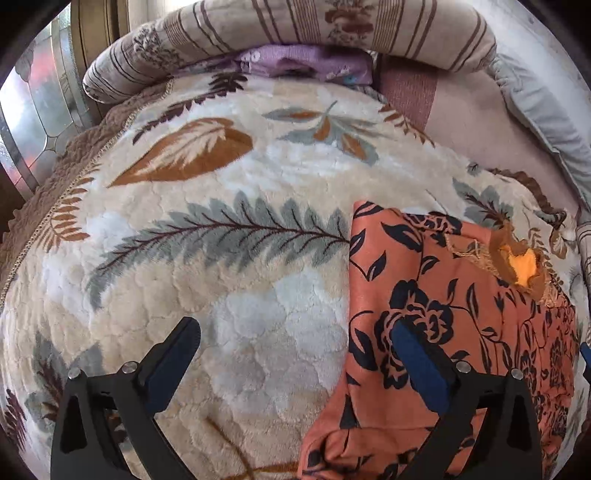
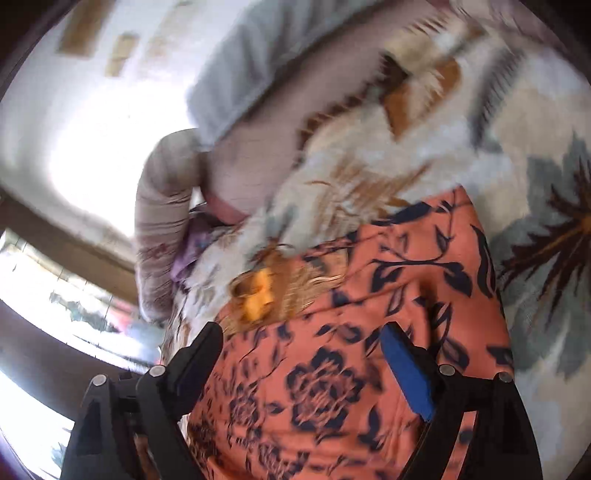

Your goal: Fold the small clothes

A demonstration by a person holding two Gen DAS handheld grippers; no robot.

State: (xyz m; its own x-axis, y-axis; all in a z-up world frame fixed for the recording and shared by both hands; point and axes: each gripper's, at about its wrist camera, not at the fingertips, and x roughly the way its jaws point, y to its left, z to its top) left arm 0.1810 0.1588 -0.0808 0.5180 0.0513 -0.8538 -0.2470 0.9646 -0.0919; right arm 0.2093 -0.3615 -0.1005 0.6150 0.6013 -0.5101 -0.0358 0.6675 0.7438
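Tongs first: left gripper (image 1: 295, 345) is hanging wide apart above the blanket (image 1: 229, 258), nothing pinched; one blue-padded finger (image 1: 419, 365) is showing over the orange garment (image 1: 443, 295), the other over bare fleece. Right gripper (image 2: 301, 350) is likewise standing wide, jaws straddling the same orange garment (image 2: 351, 332) with no cloth caught between the pads; whether the fingers are touching it is unclear, as this view is blurring. Garment, black floral print, is lying flattened toward the blanket's right edge in the left wrist view, a yellow-lined neckline (image 1: 521, 266) facing up. Striped bolster pillow (image 1: 295, 33) is lining the blanket's far edge, a purple cloth (image 1: 303, 64) tucked under it.
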